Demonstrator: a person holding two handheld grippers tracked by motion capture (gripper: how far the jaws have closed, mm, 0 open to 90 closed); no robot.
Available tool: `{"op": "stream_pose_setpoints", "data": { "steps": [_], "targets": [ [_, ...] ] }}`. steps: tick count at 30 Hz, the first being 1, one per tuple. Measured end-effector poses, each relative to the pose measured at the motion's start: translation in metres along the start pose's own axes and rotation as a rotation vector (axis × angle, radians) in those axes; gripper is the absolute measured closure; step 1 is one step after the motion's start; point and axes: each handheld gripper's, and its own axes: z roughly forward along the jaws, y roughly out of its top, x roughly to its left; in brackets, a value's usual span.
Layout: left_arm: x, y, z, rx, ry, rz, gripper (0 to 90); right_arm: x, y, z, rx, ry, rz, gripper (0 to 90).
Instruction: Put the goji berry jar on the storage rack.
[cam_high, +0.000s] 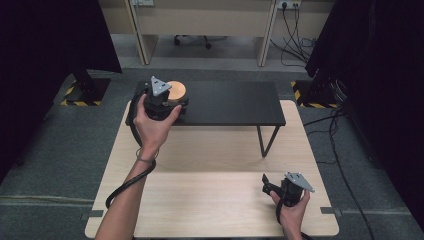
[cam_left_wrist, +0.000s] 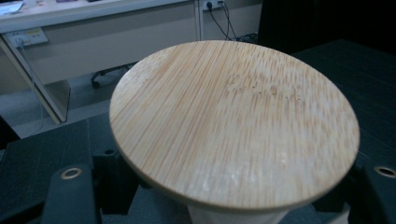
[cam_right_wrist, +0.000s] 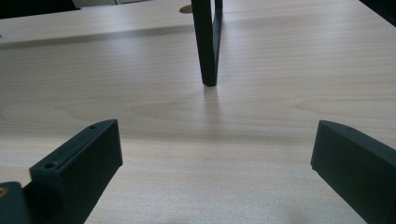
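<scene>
Jaws first, high view: the left gripper (cam_high: 172, 102) is sitting at the left end of a matte black shelf (cam_high: 235, 102), its jaws on either side of a round container with a bamboo lid (cam_high: 176, 91). The left hand (cam_high: 152, 122) is wrapping the gripper body; a grey three-cornered plate is riding on top. The right gripper (cam_high: 266, 187) is resting low over the pale wood table (cam_high: 210, 200), near its right front corner, held by the right hand (cam_high: 292, 207).

Left gripper view: the lid (cam_left_wrist: 233, 121) is showing as a flat disc of fine, straight bamboo grain with a thin edge, a pale body beneath it. The black jaws are standing close at both sides of that body; whether they are actually pressing it, I cannot tell. No writing is legible.

Right gripper view: two blocky black jaws are standing wide apart, nothing between them. The table (cam_right_wrist: 140, 93) is showing smooth, light grain. A thin black shelf leg (cam_right_wrist: 208, 42) is standing ahead.
</scene>
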Motion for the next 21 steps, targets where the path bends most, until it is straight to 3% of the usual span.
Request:
{"op": "stream_pose_setpoints", "data": {
  "steps": [10,17,21],
  "targets": [
    [0.006,-0.003,0.019,0.05,0.014,-0.028,25.7,0.001,0.0,0.0,0.0,-0.003,-0.011,2.0],
    [0.012,-0.008,0.022,0.033,-0.003,-0.06,25.7,0.002,0.0,0.0,0.0,-0.003,-0.015,2.0],
    [0.016,-0.021,0.022,-0.015,-0.014,-0.084,25.7,0.002,0.0,0.0,-0.002,-0.003,-0.018,2.0]
  ]
}}
